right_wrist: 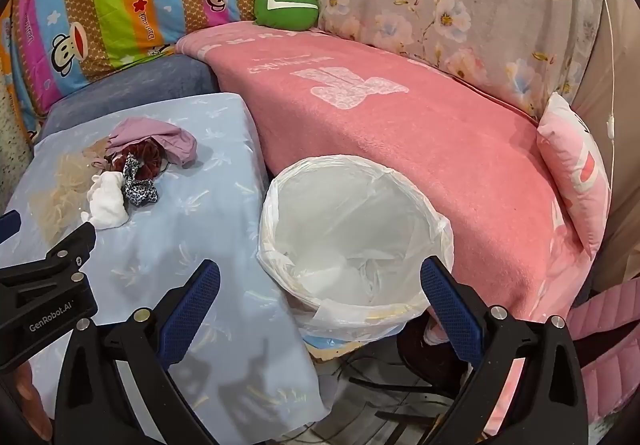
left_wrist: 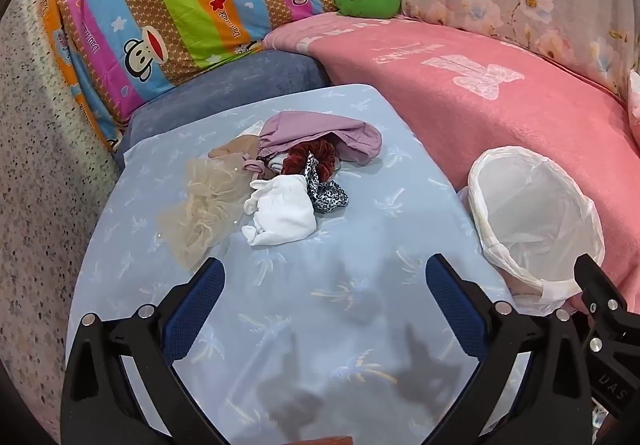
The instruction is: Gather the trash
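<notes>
Bedding and a pink blanket (right_wrist: 420, 149) are crowding round a blue-sheeted bench (left_wrist: 304, 325), with nothing collected yet.

Both tongs are gaping wide and gripping nothing: the left tongs (left_wrist: 324, 309) are hovering over bare sheet short of the trash pile, the right tongs (right_wrist: 320, 309) are hanging by the near rim of the lined bin (right_wrist: 352, 229). A white cloth (left_wrist: 280, 215), leopard-print scrunchie (left_wrist: 328, 197), dark red scrunchie (left_wrist: 308, 159), beige netting (left_wrist: 204, 205) and mauve fabric (left_wrist: 316, 135) are lying heaped mid-bench, near the bin but apart from it. Judging by this, the approach is only beginning; next, the left tongs likely need to reach forward, close on the nearest white cloth, then carry it across to the bin.
</notes>
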Available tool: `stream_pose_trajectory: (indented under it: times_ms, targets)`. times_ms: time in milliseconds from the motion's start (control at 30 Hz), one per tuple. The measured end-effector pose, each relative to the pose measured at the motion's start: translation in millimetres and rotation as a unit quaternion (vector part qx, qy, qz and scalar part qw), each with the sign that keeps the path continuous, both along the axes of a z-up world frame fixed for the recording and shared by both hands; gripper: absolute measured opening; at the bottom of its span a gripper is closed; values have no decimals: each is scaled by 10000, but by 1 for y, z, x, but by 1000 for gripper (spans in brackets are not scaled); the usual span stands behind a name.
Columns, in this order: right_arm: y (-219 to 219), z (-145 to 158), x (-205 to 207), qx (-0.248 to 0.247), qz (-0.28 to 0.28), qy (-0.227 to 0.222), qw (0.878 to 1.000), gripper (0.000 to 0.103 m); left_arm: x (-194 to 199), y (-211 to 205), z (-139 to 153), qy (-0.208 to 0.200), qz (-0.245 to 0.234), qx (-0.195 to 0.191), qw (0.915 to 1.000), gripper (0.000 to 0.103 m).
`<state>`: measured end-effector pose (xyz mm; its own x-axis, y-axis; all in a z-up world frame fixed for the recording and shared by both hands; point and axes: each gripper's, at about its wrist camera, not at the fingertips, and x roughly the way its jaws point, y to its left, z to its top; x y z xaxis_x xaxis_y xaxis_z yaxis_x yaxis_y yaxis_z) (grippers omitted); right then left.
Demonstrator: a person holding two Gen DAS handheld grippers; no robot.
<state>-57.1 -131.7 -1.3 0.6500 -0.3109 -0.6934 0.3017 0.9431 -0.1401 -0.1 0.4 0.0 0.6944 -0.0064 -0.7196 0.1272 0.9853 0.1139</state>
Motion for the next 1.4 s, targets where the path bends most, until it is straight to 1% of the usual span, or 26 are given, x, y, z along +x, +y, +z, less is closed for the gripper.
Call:
stream_pose_trajectory:
  times_ms: [367,467,533,700,900,1033,1267,1400]
  targets:
    - [-7,6,-5,20,-31,-50,10000,97,1,0,-1,-5,-13,5,10000,96]
    - [-11,9,-9,40,-50,-76,10000,97,-5,-5,-2,-18,-10,7,10000,96]
    - [-12,10,-9,42,-52,-76,9999,97,-8,-11,1,-26,-19,17,10000,96]
    - [-16,13,-9,59,-57,-99,9999,97,-7,-11,1,-11,-17,23,10000,96]
    - [-17,16,-9,55,-35,-100,9999,97,-5,-16,9,98,-21,-4,9999,96]
    - [-19,21,-6,63,-1,-71,10000,97,-1,-18,12,174,-11,-25,9998,96]
    - [-21,22,3,43,38,31,10000,97,1,-17,17,160,17,-87,9998,96]
    - [-23,22,5,39,39,62,10000,97,3,-17,20,81,55,-66,9999,96]
